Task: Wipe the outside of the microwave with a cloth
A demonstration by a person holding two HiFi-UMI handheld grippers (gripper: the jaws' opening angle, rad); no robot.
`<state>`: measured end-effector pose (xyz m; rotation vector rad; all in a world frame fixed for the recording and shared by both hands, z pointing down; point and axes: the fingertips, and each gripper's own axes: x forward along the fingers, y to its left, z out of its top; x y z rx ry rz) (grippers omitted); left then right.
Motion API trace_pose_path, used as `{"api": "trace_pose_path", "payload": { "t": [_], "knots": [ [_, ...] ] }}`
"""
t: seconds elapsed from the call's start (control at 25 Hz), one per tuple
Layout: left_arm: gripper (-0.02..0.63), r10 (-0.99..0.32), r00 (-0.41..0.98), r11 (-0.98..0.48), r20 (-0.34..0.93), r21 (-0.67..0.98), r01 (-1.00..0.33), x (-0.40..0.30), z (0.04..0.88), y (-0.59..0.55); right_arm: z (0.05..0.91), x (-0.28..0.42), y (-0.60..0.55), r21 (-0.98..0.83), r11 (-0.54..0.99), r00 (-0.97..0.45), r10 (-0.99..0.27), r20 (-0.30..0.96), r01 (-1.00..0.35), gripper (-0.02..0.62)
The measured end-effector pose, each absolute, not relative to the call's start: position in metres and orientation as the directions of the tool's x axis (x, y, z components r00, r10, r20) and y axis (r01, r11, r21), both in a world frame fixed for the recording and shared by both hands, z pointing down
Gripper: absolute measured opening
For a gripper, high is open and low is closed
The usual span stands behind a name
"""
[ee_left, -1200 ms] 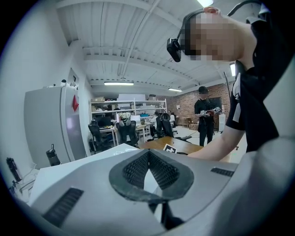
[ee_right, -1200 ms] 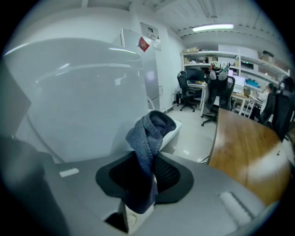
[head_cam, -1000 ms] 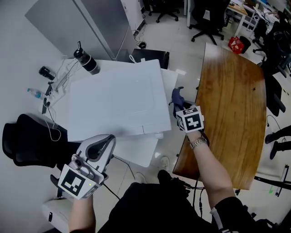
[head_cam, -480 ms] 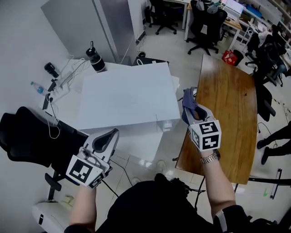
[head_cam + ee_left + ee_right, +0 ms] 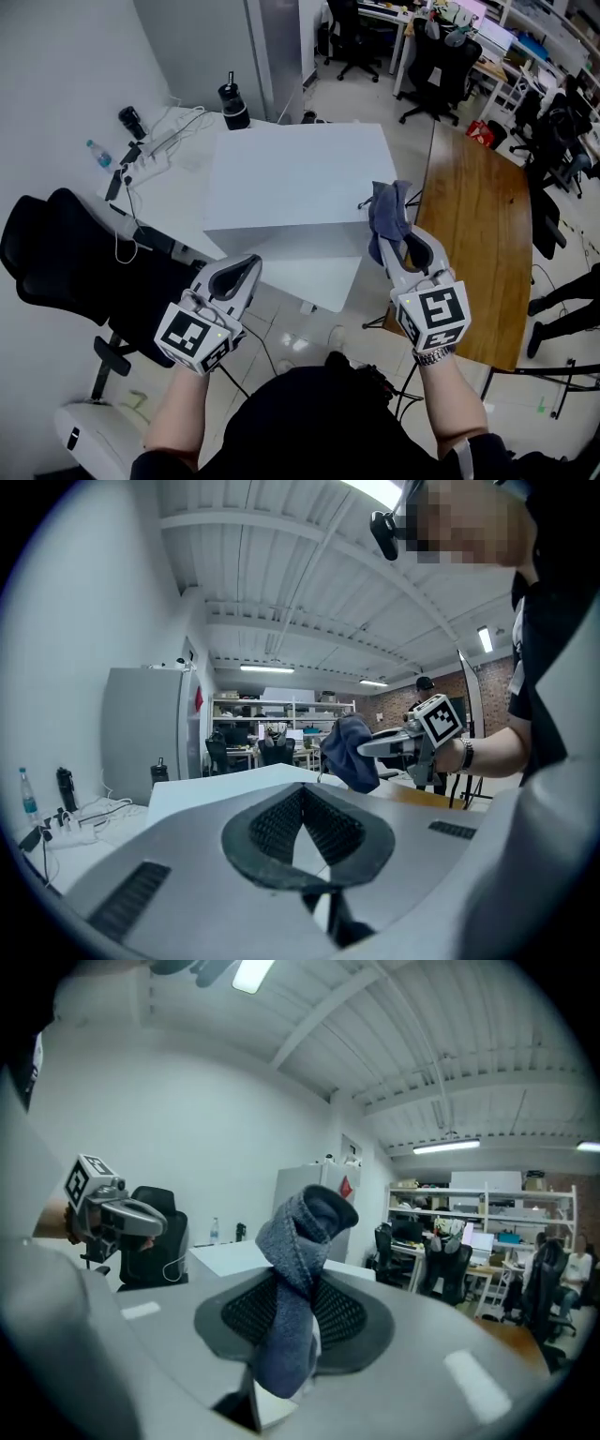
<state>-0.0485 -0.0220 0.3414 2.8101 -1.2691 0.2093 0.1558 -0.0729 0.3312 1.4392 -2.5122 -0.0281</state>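
The microwave (image 5: 295, 173) is a plain white box on a white table (image 5: 178, 202); its top also shows in the left gripper view (image 5: 225, 785) and the right gripper view (image 5: 234, 1255). A blue-grey cloth (image 5: 387, 214) is bunched between the jaws of my right gripper (image 5: 396, 246), which is shut on it by the microwave's front right top corner. The cloth (image 5: 295, 1279) stands up out of the pads, and it hangs from that gripper in the left gripper view (image 5: 349, 752). My left gripper (image 5: 242, 270) is shut and empty, low in front of the microwave's left side.
A wooden table (image 5: 478, 244) stands to the right. A black office chair (image 5: 56, 262) is at the left. A black bottle (image 5: 232, 101), a water bottle (image 5: 98, 152) and cables (image 5: 159, 141) lie behind the microwave. A grey cabinet (image 5: 225, 42) stands beyond.
My right gripper has risen with the cloth from beside the microwave to its top corner. My left gripper has moved in towards the microwave's front.
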Motion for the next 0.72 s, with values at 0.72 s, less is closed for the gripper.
{"api": "trace_pose_path", "payload": {
  "t": [0.72],
  "knots": [
    [0.005, -0.855, 0.486, -0.494, 0.184, 0.0, -0.869, -0.189, 0.361, 0.056, 0.427, -0.105, -0.002, 0.136, 0.802, -0.771, -0.597, 0.221, -0.581, 0.104]
  ]
}}
